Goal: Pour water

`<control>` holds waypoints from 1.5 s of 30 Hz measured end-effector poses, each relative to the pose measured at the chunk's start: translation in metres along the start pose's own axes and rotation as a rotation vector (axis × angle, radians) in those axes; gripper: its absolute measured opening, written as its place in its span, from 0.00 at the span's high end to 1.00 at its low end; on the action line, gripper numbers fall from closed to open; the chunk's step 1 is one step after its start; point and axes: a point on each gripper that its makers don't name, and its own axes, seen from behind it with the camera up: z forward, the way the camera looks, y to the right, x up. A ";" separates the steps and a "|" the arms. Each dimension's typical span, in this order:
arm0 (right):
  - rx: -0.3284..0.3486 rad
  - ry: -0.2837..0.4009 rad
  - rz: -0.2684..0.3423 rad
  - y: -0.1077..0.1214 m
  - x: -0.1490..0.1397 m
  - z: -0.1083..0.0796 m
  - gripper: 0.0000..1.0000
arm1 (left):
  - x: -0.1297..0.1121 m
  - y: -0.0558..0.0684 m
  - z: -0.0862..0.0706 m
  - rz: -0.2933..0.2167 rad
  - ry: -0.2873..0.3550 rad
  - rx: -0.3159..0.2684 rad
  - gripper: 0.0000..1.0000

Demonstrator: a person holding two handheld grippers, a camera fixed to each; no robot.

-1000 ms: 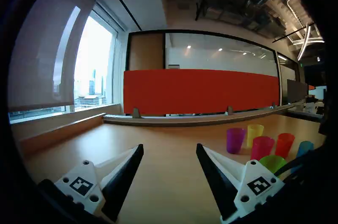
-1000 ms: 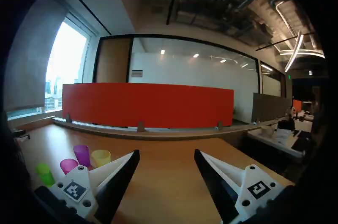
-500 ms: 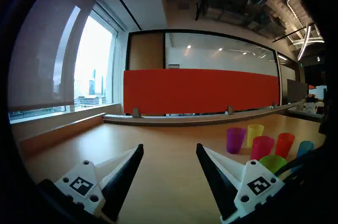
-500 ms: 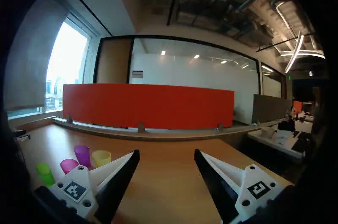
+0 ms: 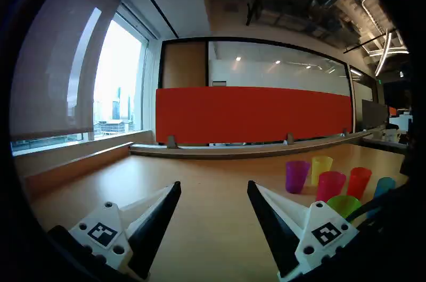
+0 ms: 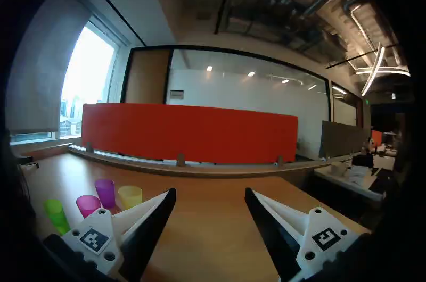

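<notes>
Several plastic cups stand in a cluster on the wooden table. In the left gripper view they sit at the right: purple cup (image 5: 296,176), yellow cup (image 5: 321,168), pink cup (image 5: 330,185), red cup (image 5: 358,181), blue cup (image 5: 383,186) and green cup (image 5: 343,206). My left gripper (image 5: 213,192) is open, empty, left of them. In the right gripper view the green cup (image 6: 55,215), pink cup (image 6: 88,205), purple cup (image 6: 105,192) and yellow cup (image 6: 130,196) are at the lower left. My right gripper (image 6: 209,197) is open and empty, to their right.
The wooden table (image 5: 213,175) runs back to a red divider panel (image 5: 250,114) along its far edge. A window ledge (image 5: 74,157) lies at the left. Another desk with clutter (image 6: 354,173) stands off to the right, past the table's edge.
The right gripper view has shifted slightly, so the cups sit a little higher in it. The left gripper has stayed still.
</notes>
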 end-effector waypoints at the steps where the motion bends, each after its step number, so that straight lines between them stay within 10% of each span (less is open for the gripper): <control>1: 0.000 -0.001 0.006 -0.001 -0.002 0.001 0.00 | 0.000 0.000 0.000 0.000 0.000 0.000 0.08; 45: 0.059 0.029 0.051 -0.017 -0.055 0.018 0.00 | 0.000 -0.001 0.000 0.000 0.000 0.000 0.08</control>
